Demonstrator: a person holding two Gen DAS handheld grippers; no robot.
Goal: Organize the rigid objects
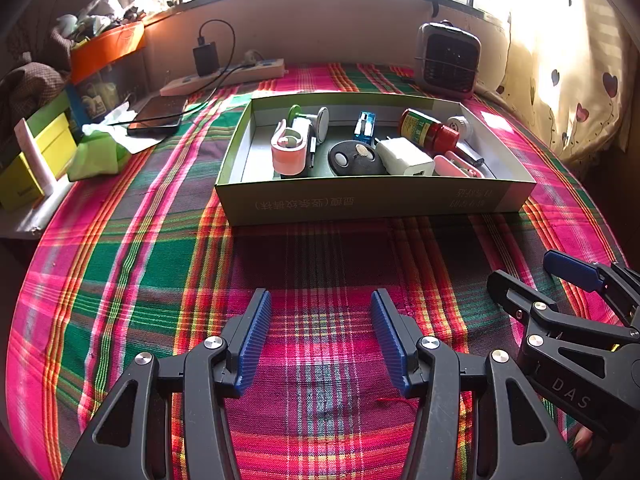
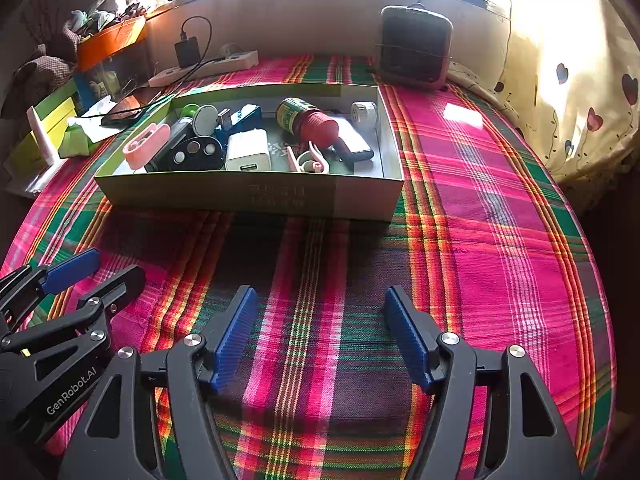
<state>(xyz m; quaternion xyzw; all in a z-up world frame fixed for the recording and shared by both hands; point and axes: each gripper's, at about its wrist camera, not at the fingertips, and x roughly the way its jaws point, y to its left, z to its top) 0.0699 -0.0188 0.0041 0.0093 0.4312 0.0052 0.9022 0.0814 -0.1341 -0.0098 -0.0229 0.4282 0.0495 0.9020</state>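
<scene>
Both ribbed blue-padded tools, left tool point(image 1: 320, 336) and right tool point(image 2: 318, 336), gape empty over woven plaid cloth point(image 2: 500, 208) near the cardboard box point(image 1: 360, 204).

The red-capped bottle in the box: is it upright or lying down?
Lying down. The red-capped bottle rests on its side inside the box, cap toward the camera.

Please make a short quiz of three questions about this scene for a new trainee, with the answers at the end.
1. True or false: the left gripper is shut on the white charger.
2. Which thing lies inside the shallow box? A) the power strip B) the bottle with the red cap C) the dark phone
3. Fill in: the right gripper hovers above the plaid ____, in front of the box.

Key: 1 false, both grippers are open and hold nothing. 2 B. 3 cloth.
</scene>
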